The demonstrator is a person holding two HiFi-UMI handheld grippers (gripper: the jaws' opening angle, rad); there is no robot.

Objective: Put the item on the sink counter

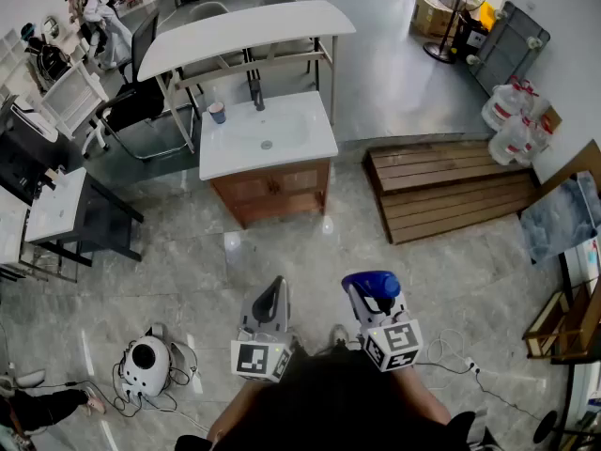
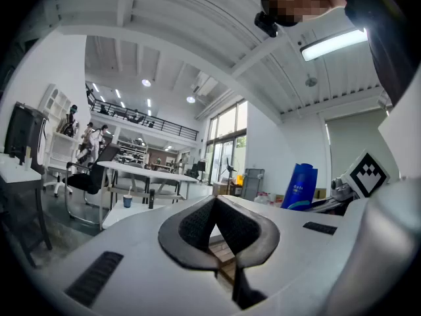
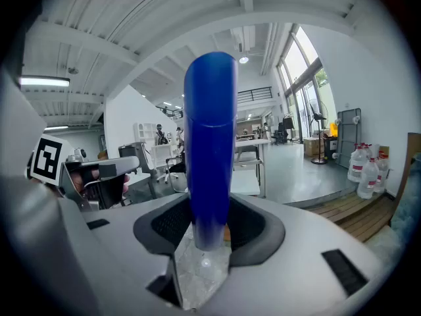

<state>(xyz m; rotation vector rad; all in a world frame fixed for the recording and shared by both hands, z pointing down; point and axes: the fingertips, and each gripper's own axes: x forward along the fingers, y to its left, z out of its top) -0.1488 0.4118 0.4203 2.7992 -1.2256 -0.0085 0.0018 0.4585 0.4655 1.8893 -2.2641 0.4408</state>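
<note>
My right gripper is shut on a tall blue bottle, held low in front of my body. In the right gripper view the blue bottle stands upright between the dark pads, filling the gap of that gripper. My left gripper hangs beside it, shut with nothing in it; its pads meet at the tip. The blue bottle also shows to the right in the left gripper view. The white sink counter on a wooden cabinet stands a few steps ahead on the grey floor.
A black faucet and a small cup stand on the counter's back edge. A white table stands behind it, a wooden platform to its right, desks to its left. A white device with cables lies at lower left.
</note>
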